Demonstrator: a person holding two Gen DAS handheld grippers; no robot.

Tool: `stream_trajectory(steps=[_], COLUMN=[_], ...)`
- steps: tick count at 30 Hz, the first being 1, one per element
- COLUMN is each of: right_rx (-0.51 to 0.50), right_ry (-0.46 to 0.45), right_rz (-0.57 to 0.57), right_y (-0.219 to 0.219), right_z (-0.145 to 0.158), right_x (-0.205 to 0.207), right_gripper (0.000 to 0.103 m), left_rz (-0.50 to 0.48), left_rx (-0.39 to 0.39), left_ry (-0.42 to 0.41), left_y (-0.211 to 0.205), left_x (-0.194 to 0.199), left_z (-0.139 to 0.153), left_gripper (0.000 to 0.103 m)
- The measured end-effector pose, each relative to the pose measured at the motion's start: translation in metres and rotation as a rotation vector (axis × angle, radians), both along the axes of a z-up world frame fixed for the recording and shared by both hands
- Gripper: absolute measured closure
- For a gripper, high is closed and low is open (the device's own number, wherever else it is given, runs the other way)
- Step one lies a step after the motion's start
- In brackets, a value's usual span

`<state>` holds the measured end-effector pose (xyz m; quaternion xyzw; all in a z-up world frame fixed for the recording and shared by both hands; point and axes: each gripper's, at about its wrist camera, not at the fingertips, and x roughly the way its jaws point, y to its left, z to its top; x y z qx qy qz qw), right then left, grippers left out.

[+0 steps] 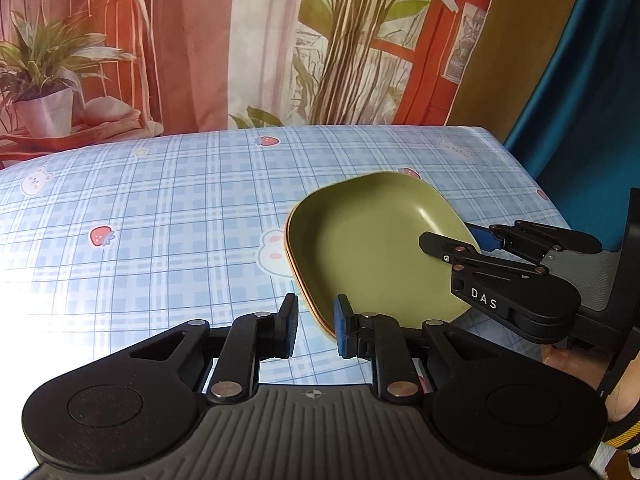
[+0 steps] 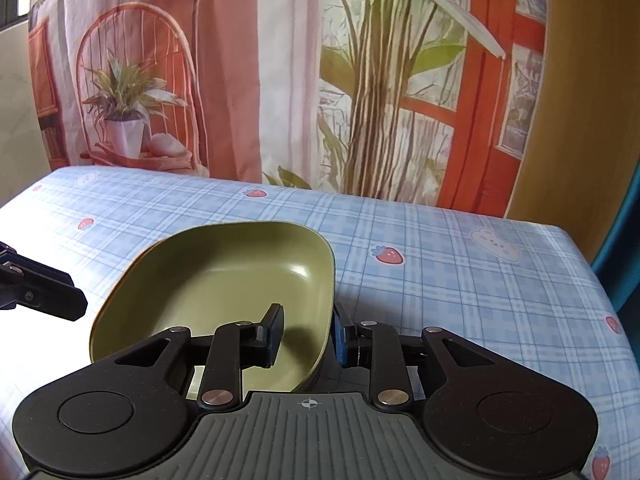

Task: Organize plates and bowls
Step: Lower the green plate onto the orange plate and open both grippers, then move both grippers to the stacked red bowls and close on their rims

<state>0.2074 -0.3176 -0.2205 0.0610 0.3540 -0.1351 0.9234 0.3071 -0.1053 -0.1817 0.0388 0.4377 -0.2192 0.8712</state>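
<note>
A green square plate (image 1: 372, 244) sits on top of an orange plate (image 1: 304, 296), of which only the rim shows, on the blue checked tablecloth. My left gripper (image 1: 316, 328) is open and empty just at the stack's near left corner. My right gripper (image 2: 308, 332) is open, with one finger over the inside of the green plate (image 2: 224, 280) and the other outside its rim, straddling the rim with a gap on both sides. It also shows in the left wrist view (image 1: 460, 240) at the plate's right edge.
The table (image 1: 160, 208) is covered by a cloth with strawberries and bears. A printed backdrop with plants and a chair hangs behind it. The table's right edge (image 2: 600, 280) drops off next to a blue curtain.
</note>
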Motion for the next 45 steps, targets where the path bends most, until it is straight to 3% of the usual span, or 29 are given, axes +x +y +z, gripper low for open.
stream_trajectory(steps=[11, 20, 25, 32, 36, 38, 45], right_rx=[0.076, 0.071, 0.000, 0.002, -0.007, -0.024, -0.009], right_ry=[-0.123, -0.049, -0.017, -0.016, -0.070, -0.091, -0.169], right_rz=[-0.052, -0.061, -0.028, -0.029, -0.063, -0.074, -0.102], right_y=[0.012, 0.007, 0.011, 0.010, 0.010, 0.011, 0.028], right_z=[0.037, 0.021, 0.013, 0.011, 0.020, 0.025, 0.050], right_x=[-0.035, -0.019, -0.007, -0.007, -0.016, -0.021, -0.040], right_gripper=[0.071, 0.069, 0.069, 0.070, 0.053, 0.051, 0.028], left_rz=[0.029, 0.094, 0.109, 0.108, 0.108, 0.113, 0.139], left_rx=[-0.011, -0.019, -0.013, -0.014, -0.018, -0.020, -0.018], left_ry=[-0.078, -0.074, -0.070, -0.080, -0.087, -0.090, -0.091], left_y=[0.027, 0.048, 0.054, 0.050, 0.052, 0.055, 0.076], left_x=[-0.033, -0.048, -0.050, -0.049, -0.050, -0.052, -0.068], left_z=[0.031, 0.034, 0.034, 0.035, 0.036, 0.036, 0.040], left_gripper=[0.083, 0.083, 0.083, 0.083, 0.083, 0.083, 0.083])
